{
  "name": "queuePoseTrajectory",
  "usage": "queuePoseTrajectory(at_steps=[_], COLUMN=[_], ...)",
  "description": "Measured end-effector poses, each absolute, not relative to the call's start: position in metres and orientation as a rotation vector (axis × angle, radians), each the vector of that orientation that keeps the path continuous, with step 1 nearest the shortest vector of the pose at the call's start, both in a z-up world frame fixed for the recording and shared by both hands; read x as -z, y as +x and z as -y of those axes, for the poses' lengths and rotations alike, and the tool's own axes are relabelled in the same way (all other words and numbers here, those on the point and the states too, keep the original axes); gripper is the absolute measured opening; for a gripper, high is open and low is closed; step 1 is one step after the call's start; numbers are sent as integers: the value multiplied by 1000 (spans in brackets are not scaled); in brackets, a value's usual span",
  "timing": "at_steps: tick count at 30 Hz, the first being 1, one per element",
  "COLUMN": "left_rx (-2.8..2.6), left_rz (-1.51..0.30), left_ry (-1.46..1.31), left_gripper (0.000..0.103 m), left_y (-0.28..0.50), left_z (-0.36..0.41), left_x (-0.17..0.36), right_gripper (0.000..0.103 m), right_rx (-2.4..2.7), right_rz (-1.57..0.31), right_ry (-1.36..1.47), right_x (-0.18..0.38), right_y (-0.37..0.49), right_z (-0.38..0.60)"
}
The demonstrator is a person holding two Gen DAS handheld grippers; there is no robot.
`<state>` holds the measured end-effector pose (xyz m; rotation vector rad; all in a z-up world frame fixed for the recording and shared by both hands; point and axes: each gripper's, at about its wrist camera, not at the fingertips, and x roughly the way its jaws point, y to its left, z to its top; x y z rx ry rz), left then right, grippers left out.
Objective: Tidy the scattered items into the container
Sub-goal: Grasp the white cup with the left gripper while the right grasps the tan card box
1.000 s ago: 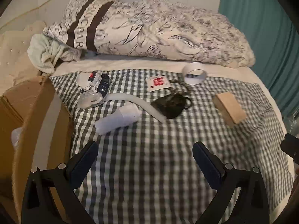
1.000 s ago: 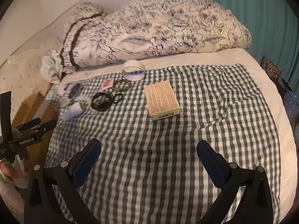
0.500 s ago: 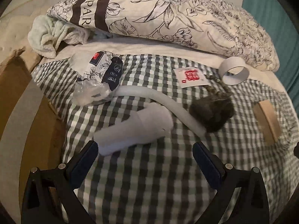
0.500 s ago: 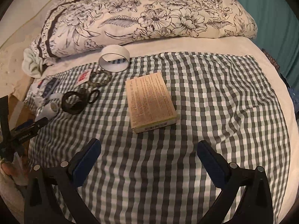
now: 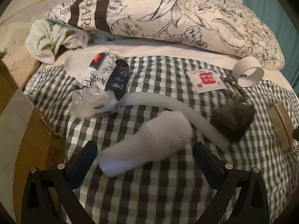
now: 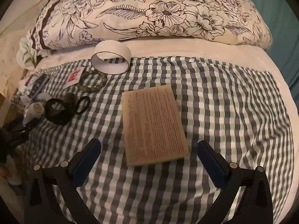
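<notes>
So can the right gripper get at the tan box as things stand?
Probably yes. The right gripper is open, and the tan box lies flat on the checked cloth right ahead of its fingers, with nothing between them.

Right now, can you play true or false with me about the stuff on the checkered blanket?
1. Both grippers are open. True: the left gripper and the right gripper each hold nothing.
2. The tan box lies flat in front of the right gripper. True.
3. The white roll is standing upright. False: it lies on its side in front of the left gripper.
4. The white tape ring sits on top of the tan box. False: it sits apart, farther away, near the flowered duvet.
5. The bead bracelet is beside the tape ring. True.
</notes>
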<state>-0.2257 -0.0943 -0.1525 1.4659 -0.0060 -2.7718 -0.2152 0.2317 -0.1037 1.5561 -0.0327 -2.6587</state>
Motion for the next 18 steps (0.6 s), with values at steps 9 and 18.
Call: queuePoseTrajectory(at_steps=[9,18], left_rx=[2765,2786], left_rz=[-86,-41], left_ry=[1478,1430], left_gripper=[94,48], left_y=[-234,-230], left_z=[104,98], left_x=[167,162], right_gripper=[103,103], right_rx=[2629,2654], right_rz=[-204,-83], right_ry=[1692,1699], right_x=[138,149], right_y=[-239,-248], right_z=[-231,-237])
